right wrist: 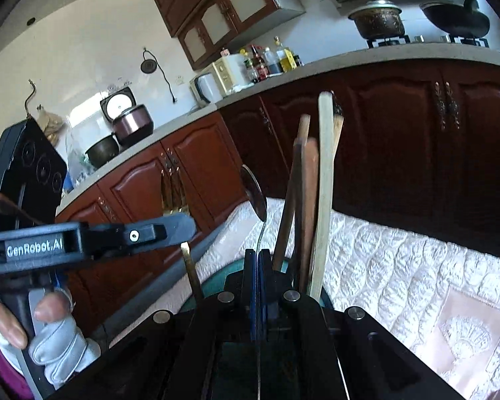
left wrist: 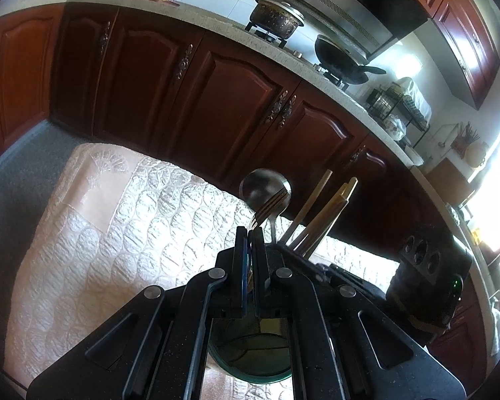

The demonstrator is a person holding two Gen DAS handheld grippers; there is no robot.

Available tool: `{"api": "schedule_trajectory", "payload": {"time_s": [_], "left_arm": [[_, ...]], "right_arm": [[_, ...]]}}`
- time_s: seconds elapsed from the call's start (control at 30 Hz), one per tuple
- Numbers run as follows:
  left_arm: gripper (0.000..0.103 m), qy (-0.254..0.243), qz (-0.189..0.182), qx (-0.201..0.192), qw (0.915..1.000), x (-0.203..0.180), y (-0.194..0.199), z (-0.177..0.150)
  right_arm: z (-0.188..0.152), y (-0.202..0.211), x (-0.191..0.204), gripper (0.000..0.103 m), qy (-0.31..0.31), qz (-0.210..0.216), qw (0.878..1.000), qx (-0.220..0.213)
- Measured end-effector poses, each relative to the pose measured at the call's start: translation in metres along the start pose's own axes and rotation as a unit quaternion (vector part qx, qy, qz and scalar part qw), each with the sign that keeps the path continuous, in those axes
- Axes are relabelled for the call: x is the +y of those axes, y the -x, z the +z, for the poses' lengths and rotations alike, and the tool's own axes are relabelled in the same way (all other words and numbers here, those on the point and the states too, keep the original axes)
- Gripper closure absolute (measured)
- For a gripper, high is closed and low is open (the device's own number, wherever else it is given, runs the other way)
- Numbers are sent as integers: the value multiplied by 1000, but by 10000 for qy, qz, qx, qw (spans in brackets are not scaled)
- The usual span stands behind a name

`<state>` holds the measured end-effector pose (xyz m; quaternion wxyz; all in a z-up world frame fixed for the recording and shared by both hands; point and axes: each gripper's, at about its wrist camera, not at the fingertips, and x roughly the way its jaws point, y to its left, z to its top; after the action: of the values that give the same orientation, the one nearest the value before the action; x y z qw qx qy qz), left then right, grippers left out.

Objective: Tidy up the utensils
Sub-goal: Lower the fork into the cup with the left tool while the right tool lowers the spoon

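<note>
1. The left gripper (left wrist: 250, 233) is clenched on a gold fork (left wrist: 269, 207), tines raised, over the green-rimmed glass holder (left wrist: 250, 371).
2. The right gripper (right wrist: 257, 255) is clenched on the thin handle of a steel spoon (right wrist: 254, 191), bowl upward, above the same holder.
3. Wooden chopsticks (right wrist: 325, 180) already stand upright in the holder, which rests on the quilted white cloth (left wrist: 116, 233) near its edge facing the cabinets.
4. Judgement: chopsticks sorted; fork and spoon remain gripped, not released. No loose utensils show on the cloth.
</note>
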<state>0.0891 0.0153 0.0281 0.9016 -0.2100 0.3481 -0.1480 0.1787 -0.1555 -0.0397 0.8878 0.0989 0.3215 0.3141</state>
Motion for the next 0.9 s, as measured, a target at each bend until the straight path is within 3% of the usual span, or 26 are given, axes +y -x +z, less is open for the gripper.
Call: {"api": "schedule_trajectory", "payload": {"time_s": [0.37, 0.9], "left_arm": [[102, -58, 125, 156, 9998, 1, -6, -19], [101, -195, 253, 478, 9983, 2, -13, -48]], "right_arm": [[-26, 26, -3, 101, -429, 34, 9991, 11], [-37, 44, 2, 100, -540, -342, 9979, 113]]}}
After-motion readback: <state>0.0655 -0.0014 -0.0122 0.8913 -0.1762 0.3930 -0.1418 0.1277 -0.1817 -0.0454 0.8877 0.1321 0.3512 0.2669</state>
